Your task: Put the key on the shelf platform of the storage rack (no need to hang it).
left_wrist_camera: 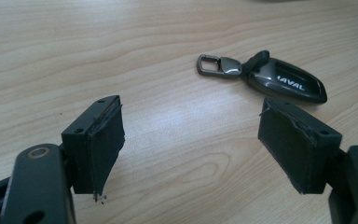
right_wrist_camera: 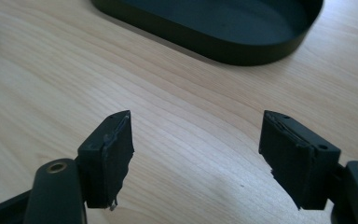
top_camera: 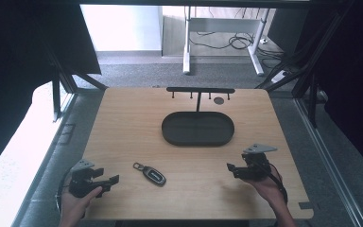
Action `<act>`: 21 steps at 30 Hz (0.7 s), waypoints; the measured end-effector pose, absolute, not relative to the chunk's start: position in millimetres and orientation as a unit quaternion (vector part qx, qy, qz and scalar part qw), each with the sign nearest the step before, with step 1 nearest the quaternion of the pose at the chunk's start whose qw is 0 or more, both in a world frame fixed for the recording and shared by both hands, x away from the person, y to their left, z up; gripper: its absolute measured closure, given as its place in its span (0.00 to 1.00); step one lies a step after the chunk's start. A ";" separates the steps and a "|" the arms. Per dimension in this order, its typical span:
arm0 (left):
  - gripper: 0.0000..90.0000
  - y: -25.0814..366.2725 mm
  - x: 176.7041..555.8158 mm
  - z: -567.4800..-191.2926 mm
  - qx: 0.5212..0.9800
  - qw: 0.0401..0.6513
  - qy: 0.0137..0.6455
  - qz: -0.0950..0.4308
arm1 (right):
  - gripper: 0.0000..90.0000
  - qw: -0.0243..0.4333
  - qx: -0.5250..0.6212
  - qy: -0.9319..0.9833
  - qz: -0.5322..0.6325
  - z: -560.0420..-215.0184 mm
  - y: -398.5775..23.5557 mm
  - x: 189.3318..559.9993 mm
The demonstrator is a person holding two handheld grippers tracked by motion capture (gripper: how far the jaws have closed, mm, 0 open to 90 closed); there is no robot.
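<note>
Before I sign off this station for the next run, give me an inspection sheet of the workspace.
Surface: wooden table, bare wood between the things.
Job's things: car key fob with a metal clip, lying flat near the front edge; black oval tray at the middle, nothing in it; black hook rack standing behind the tray.
Clutter: small dark round spot by the rack, cannot tell what.
Grippers: left gripper open, fob just ahead of it; right gripper open, nothing between the jaws.
Cables: loose cables on the floor behind.
Surroundings: white desk legs, grey carpet.
</note>
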State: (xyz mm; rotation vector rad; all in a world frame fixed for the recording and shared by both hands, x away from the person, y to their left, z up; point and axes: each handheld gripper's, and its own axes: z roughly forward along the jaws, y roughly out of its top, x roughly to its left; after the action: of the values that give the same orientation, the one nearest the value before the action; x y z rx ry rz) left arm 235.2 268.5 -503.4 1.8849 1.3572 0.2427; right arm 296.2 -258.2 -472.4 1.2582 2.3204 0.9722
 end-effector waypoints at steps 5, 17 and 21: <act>0.25 266.8 233.0 -499.8 0.742 0.398 0.531 0.097 | 0.32 0.164 0.421 0.828 0.331 -459.8 -247.3 299.5; 0.25 265.7 233.3 -501.4 0.744 0.394 0.531 0.094 | 0.37 0.145 0.371 0.860 0.320 -439.5 -214.9 310.9; 0.25 264.6 233.0 -501.7 0.745 0.394 0.530 0.094 | 0.37 0.135 0.357 0.869 0.314 -431.1 -199.2 317.8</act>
State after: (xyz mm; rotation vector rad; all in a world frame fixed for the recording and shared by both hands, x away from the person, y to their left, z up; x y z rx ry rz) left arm 233.0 264.6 -501.7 1.8904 1.3440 0.2390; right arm 317.8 -199.2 -431.1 1.0348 2.5188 0.9083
